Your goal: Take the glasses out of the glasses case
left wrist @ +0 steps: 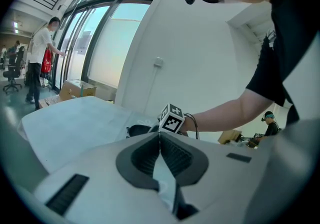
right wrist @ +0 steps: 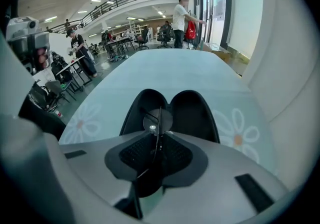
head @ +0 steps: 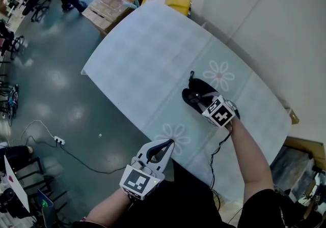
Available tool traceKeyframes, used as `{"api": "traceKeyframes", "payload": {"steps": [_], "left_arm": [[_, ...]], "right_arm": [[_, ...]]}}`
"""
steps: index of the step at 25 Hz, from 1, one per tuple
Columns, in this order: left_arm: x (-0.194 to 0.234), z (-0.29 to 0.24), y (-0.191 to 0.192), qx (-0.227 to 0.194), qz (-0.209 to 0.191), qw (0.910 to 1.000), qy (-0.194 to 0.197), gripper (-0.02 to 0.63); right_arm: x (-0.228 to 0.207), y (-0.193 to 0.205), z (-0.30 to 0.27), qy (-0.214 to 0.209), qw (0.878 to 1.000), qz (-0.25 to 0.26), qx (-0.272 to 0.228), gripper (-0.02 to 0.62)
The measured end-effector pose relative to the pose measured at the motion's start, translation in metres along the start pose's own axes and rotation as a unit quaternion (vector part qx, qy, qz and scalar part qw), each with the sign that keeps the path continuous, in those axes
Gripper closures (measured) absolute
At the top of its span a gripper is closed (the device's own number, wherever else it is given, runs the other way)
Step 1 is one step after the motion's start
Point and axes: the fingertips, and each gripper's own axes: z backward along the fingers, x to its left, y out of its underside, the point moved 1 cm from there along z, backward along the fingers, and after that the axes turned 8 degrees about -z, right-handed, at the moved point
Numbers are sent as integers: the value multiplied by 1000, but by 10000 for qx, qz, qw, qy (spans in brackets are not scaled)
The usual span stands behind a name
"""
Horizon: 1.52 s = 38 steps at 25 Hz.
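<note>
my left gripper (head: 167, 143) hangs over the near edge of the table (head: 153, 49), jaws pressed together with nothing between them, well apart from the work. to its right, further in on the cloth, the glasses case (head: 196, 88) lies open. its two dark halves sit side by side, with the long axis running away from me along the line of my right arm. my right gripper (right wrist: 156, 137) is right at the case's near end and is the nearer one by far. its jaws are clamped on the glasses (right wrist: 159, 118), pinching the thin frame so that one lens stands on edge just past the tips, in front of the seam between the two halves. so the glasses lie straight ahead, in this grip, and the way out is, i judge, up and back toward me, away from the hollows. i can't make out whether the rest of the frame and the temples are clear of the case, since they're thin and dark against the lining. in the head view the marker cube (head: 220, 112) covers the grip entirely.
</note>
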Motion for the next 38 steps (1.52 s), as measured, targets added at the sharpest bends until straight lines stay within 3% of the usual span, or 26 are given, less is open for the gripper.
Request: {"api": "traceKeyframes", "payload": {"steps": [17,24,38], "left_arm": [[4,6,5,16,71,10000,-19,575],[7,16,4,-25,73,9999,-96,575],[5,39,-1,-89,-124,9998,-88,575]], "right_arm": [[1,2,-5,26,9992,-38,392,520],[5,1,-2,165,9993,-84,312,527],[6,-10,22,731,9963,-328,-303,566]]}}
